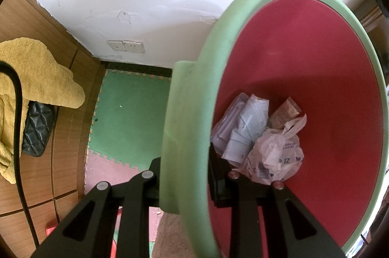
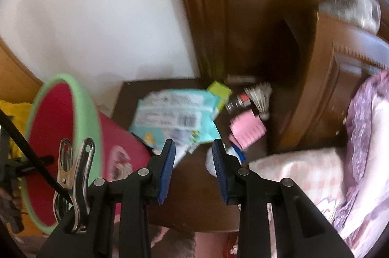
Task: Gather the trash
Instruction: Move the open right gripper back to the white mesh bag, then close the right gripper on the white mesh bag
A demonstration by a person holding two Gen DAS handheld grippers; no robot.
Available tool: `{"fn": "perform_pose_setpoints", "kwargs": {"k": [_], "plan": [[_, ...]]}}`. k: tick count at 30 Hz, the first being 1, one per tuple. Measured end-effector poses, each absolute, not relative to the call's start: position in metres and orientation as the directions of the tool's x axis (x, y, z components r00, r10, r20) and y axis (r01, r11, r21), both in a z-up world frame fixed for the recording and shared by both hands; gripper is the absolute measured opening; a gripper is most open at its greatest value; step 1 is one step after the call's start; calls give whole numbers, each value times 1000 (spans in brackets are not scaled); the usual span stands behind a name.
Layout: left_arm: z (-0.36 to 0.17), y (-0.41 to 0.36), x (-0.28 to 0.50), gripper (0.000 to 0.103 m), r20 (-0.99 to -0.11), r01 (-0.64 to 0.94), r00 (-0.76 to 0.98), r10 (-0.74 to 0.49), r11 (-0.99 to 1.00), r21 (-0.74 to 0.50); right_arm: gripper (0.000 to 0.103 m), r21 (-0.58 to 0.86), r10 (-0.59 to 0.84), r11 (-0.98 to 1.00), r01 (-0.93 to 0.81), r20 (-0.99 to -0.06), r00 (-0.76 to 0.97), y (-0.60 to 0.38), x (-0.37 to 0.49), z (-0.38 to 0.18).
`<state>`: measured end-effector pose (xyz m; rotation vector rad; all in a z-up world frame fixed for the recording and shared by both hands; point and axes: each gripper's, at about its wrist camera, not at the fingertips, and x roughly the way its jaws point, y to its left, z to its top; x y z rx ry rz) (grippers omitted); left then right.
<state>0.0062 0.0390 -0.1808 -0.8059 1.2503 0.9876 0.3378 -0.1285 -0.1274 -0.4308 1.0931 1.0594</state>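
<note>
The left claw point(image 1: 187, 175) is clenched on the green rim of the bin point(image 1: 316, 87), while the right claw point(image 2: 193, 169) hangs released above the counter point(image 2: 194, 197), a wipes packet point(image 2: 175, 114) at its twelve o'clock.

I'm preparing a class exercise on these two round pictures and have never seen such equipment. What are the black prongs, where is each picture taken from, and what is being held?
No robot here: a person holds a two-finger gripper in each hand, and a wide-angle camera on each looks along its fingers.

In the left wrist view, the left gripper is shut on the green rim of a red bin. Inside lie a crumpled plastic bag and face masks.

In the right wrist view, the right gripper, with blue pads, is open and holds nothing. Ahead, on a dark wooden table, lie a pale blue packet, a pink item and a shuttlecock. The picture is blurred.
</note>
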Motion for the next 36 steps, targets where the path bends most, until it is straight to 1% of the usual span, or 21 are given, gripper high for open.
{"fn": "perform_pose_setpoints", "kwargs": {"k": [3, 5, 6, 7, 10, 16, 19, 28, 36], "plan": [[-181, 39, 6, 24, -987, -924, 32, 158, 381, 31, 33, 215, 446, 498, -840, -894, 36, -134, 344, -153], [-181, 40, 7, 24, -987, -924, 30, 157, 380, 32, 35, 222, 422, 519, -826, -906, 21, -134, 347, -168], [-181, 40, 7, 24, -987, -925, 30, 157, 380, 32, 41, 221, 408, 530, -819, -913, 18, -133, 349, -175], [-181, 39, 6, 24, -987, -925, 30, 157, 380, 32, 43, 221, 393, 542, -811, -920, 12, -133, 350, -183], [-180, 38, 6, 24, -987, -924, 24, 157, 381, 38, 43, 236, 371, 557, -796, -929, -15, -130, 352, -200], [-183, 37, 4, 24, -988, -927, 17, 156, 372, 43, 43, 201, 302, 595, -778, -953, -16, -120, 356, -232], [-183, 37, 4, 24, -988, -927, 15, 156, 372, 44, 43, 209, 296, 606, -767, -955, -26, -112, 358, -244], [-182, 36, 3, 24, -988, -928, 17, 156, 369, 43, 43, 153, 221, 555, -818, -975, -33, -85, 355, -285], [-181, 36, 3, 25, -988, -927, 14, 153, 372, 45, 43, 120, 185, 523, -844, -982, -25, -76, 355, -303]]}}
